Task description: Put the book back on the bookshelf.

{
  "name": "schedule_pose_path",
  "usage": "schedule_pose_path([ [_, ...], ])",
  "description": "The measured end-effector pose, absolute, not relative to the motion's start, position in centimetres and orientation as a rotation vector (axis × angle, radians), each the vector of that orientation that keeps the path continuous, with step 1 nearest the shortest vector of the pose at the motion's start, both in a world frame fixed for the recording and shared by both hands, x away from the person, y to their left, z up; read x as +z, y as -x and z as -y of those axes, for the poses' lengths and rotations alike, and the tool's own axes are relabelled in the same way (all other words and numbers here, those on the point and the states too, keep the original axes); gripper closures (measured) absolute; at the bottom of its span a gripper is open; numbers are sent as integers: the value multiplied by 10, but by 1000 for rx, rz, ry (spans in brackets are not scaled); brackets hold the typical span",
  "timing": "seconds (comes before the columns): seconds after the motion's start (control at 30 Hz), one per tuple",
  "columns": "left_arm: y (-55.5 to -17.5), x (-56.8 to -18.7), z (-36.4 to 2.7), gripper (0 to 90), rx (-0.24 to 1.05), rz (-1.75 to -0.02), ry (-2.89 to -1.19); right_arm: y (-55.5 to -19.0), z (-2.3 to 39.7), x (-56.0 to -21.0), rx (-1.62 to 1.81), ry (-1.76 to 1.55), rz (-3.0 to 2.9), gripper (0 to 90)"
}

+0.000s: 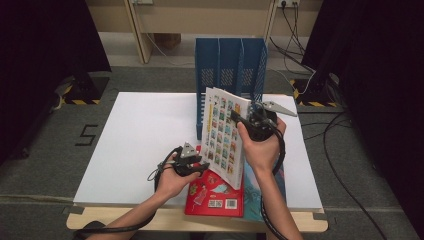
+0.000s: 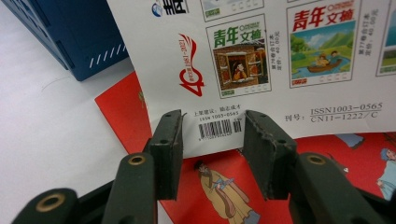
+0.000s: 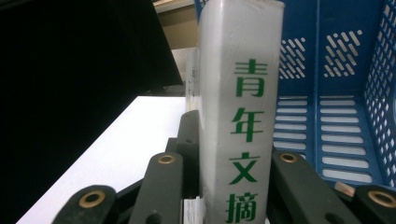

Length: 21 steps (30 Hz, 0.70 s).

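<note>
only right gripper view shows book point(image 3: 240, 116) spine's green lettering.

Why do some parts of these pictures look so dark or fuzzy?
High view: black curtains swallow the light, while the white table is evenly lit. Left gripper view: the jaws are blurred, the white book sharp. Right gripper view: the book's spine is soft and greyish.

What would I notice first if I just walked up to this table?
The thick white book stands upright mid-table, its back cover full of tiny colourful pictures, clamped at the spine by the right gripper. Behind it stands a blue file rack, and a red book lies flat beneath, near the left gripper.
</note>
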<state>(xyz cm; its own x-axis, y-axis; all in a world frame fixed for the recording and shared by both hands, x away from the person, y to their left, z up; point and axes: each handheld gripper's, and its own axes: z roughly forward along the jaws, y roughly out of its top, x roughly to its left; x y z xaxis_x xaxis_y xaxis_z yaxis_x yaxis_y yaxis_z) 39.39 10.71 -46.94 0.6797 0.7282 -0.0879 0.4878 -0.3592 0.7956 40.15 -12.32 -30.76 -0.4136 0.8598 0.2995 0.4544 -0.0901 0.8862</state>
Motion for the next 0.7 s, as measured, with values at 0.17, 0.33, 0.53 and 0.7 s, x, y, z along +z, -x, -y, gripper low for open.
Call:
schedule_pose_path([
  [0.17, -393, -470, -107, 575, 357, -942, -2034, -388, 124, -308, 1514, -1391, -1830, 738],
  [0.33, -393, -471, -107, 578, 353, -944, -2027, -377, 125, -309, 1505, -1377, -1839, 737],
  [0.53, -395, -470, -109, 579, 321, -950, -2007, -370, 128, -311, 1493, -1352, -1827, 742],
  [0.7, -404, -457, -114, 566, 286, -948, -1928, -370, 131, -314, 1489, -1361, -1825, 744],
])
